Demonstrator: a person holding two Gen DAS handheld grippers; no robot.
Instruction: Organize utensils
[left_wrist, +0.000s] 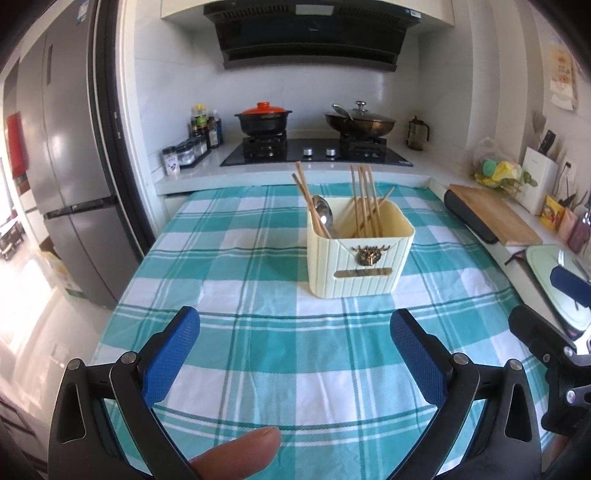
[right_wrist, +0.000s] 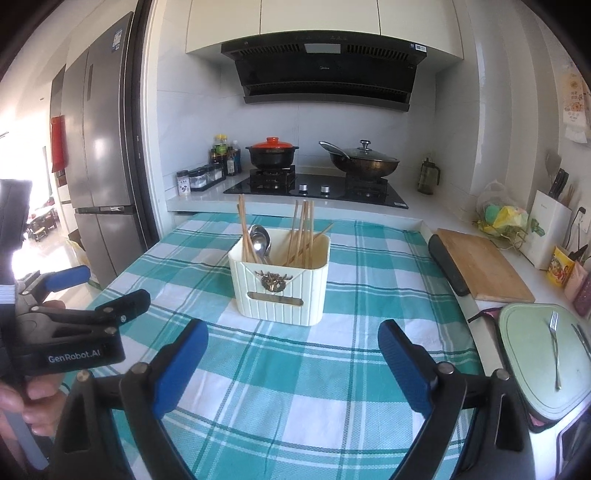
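Ahead of both wide-open, empty grippers, left gripper (left_wrist: 295, 354) and right gripper (right_wrist: 291, 354), the chopstick-crowded utensil holder (right_wrist: 280, 291) could tip if bumped.

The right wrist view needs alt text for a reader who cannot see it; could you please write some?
A cream utensil holder with chopsticks and spoons stands on a teal checked tablecloth, beyond the open, empty right gripper. The left gripper is at left; a fork lies on a pale green board at right.
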